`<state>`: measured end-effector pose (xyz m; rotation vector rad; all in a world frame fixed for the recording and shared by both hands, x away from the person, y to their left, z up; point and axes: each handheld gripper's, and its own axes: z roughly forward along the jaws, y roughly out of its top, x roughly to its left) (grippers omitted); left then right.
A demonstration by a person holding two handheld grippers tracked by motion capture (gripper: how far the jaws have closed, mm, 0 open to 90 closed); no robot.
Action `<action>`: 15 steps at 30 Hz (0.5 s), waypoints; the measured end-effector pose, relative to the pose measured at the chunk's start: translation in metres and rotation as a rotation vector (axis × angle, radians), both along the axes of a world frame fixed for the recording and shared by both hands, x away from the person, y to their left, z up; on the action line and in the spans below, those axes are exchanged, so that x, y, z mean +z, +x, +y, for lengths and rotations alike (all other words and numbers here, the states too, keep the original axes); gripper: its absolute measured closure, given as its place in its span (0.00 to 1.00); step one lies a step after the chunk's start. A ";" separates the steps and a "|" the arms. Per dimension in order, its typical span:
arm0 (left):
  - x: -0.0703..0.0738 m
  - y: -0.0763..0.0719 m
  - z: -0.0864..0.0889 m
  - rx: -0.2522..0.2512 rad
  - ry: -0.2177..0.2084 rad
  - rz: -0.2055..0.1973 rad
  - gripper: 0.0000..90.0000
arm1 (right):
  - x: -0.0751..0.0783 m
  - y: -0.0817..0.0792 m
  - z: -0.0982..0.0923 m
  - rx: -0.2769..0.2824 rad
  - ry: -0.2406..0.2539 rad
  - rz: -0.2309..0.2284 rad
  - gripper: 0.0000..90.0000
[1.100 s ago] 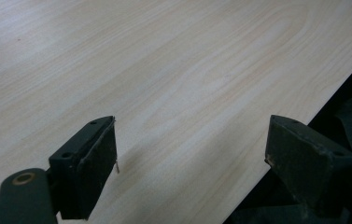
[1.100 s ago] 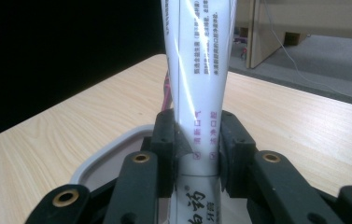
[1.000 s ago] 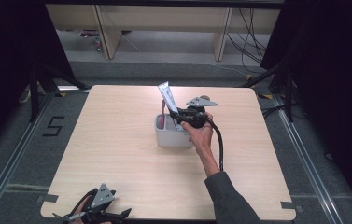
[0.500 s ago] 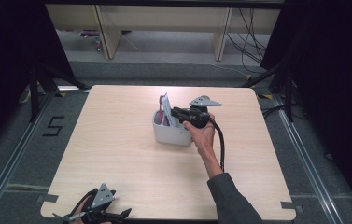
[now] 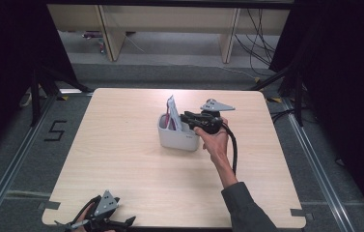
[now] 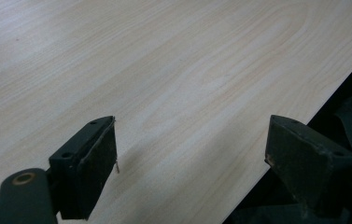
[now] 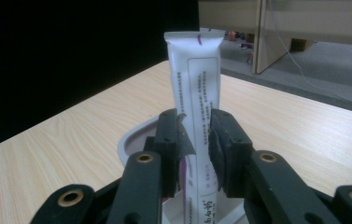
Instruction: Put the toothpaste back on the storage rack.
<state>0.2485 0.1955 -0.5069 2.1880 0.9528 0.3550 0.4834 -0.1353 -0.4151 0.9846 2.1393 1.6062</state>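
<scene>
Moved: one tube (image 7: 197,93) has sunk lower into one grey cup (image 5: 177,137) (desk (image 5: 121,159) centre).
Right hand-held gripper (image 5: 188,118): clamped on tube.
Left hand-held gripper (image 6: 192,154): jaws apart, 7 o'clock.

Numeral "5" (image 5: 55,130) taped in black on floor left of counter (image 5: 121,164), high view. White tube (image 7: 197,93) in right gripper view: small printed lines plus characters near lower end, too blurred to read.

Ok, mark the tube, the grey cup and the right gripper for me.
tube (image 7: 197,88), right gripper view, printed upper body.
grey cup (image 5: 177,139), high view, front wall.
right gripper (image 7: 198,140), right gripper view, between its fingertips, shut on the tube.
</scene>
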 end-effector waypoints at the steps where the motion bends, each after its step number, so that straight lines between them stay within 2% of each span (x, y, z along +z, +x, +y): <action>1: 0.000 0.000 0.000 -0.004 -0.004 0.002 0.18 | 0.000 0.000 -0.001 -0.002 0.006 -0.002 0.80; 2: 0.000 0.001 0.000 -0.009 0.008 0.003 0.18 | 0.000 -0.002 -0.002 -0.003 0.012 0.028 0.80; 3: -0.001 0.000 0.000 -0.007 0.005 0.006 0.18 | 0.000 0.000 -0.004 -0.005 -0.007 -0.012 0.79; 4: -0.001 0.000 0.001 0.000 0.010 0.008 0.18 | -0.001 -0.001 -0.004 -0.003 0.008 0.009 0.78; 6: 0.000 0.000 0.001 0.000 -0.003 0.003 0.18 | 0.000 -0.003 -0.007 0.001 0.000 0.011 0.76; 9: -0.001 0.000 0.001 -0.001 0.011 0.006 0.18 | 0.000 -0.004 -0.012 -0.002 0.001 0.008 0.74; 12: 0.000 0.000 0.000 -0.001 -0.003 0.005 0.18 | 0.000 -0.005 -0.015 0.001 -0.001 0.006 0.74; 13: 0.000 0.000 0.000 -0.001 -0.003 0.005 0.18 | 0.000 -0.007 -0.016 -0.004 0.009 0.017 0.73; 14: 0.000 0.000 0.001 -0.005 0.008 0.010 0.18 | 0.000 -0.007 -0.017 0.000 0.003 0.003 0.73; 15: 0.000 0.000 0.001 -0.003 0.008 0.010 0.18 | 0.001 -0.009 -0.018 -0.004 0.005 0.028 0.72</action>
